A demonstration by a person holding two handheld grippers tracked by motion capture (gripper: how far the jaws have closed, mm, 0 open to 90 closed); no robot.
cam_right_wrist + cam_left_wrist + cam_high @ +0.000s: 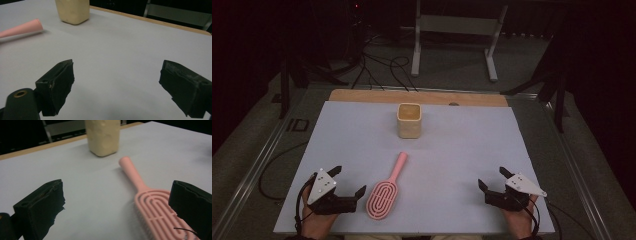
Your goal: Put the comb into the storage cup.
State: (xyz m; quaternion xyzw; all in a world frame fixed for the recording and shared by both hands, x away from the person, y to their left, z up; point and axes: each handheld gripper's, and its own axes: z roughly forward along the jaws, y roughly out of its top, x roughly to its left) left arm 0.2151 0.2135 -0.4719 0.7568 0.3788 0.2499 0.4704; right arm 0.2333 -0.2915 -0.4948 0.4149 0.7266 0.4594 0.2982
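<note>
The hairbrush [384, 192] looks like smooth moulded plastic in a matt pink, its head cut through with looping ribs and its handle a plain, softly rounded rod. The cup [409, 120] has a pale cream skin that looks slightly dimpled and uneven, with a dull sheen rather than a gloss; whether it is plastic or ceramic cannot be told. The table [472, 150] is covered by a smooth, matt, pale grey sheet, and a bare wooden edge shows along its far side. The left tool [346, 182] and right tool [493, 179] carry matt black pads, rubbery or foam-like, with rough, chipped edges; each bears a flat grey plate with a dull metallic look.
</note>
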